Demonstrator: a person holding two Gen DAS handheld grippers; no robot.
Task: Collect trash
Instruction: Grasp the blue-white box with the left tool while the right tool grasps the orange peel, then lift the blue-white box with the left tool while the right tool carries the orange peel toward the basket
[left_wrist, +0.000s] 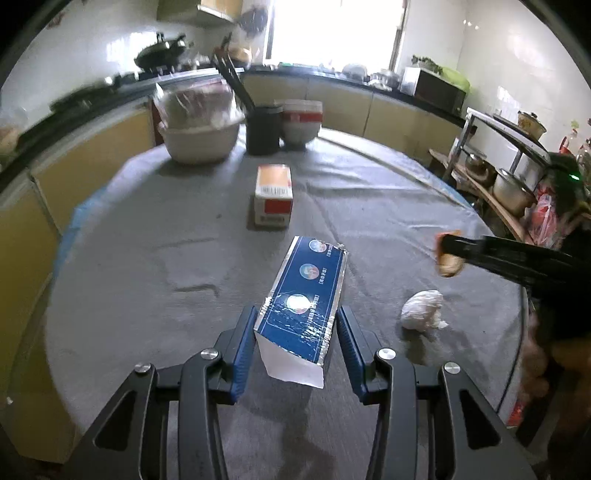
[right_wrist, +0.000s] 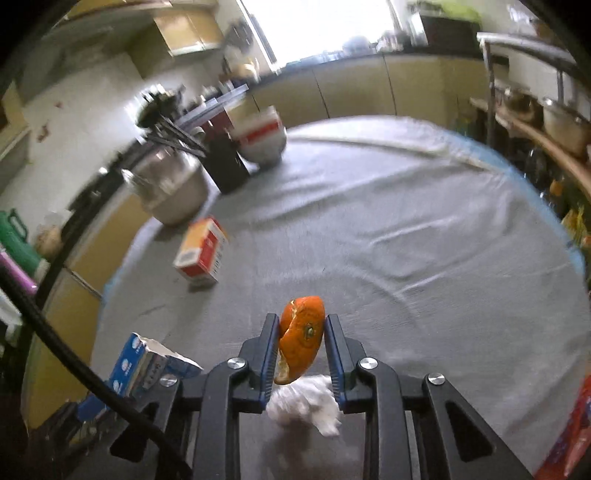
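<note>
At the bottom centre of the left wrist view, the left hand-held gripper (left_wrist: 297, 332) is pinching a blue carton (left_wrist: 304, 306) above the grey counter (left_wrist: 147, 258). The right hand-held gripper (right_wrist: 301, 345) is squeezing an orange peel (right_wrist: 301, 338) over a white wad (right_wrist: 306, 404). Farther up, centre frame, an orange box (left_wrist: 273, 195) is lying.

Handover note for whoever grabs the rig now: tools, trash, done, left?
Left tool: shut on the blue carton, lifted off the cloth.
Right tool: shut on the orange peel, also raised.
On the table: crumpled tissue near the right tool, orange-and-white box mid-table.
Done: two pieces picked up.
Left: bin both, then tissue and probably the box. No bin in view.
</note>
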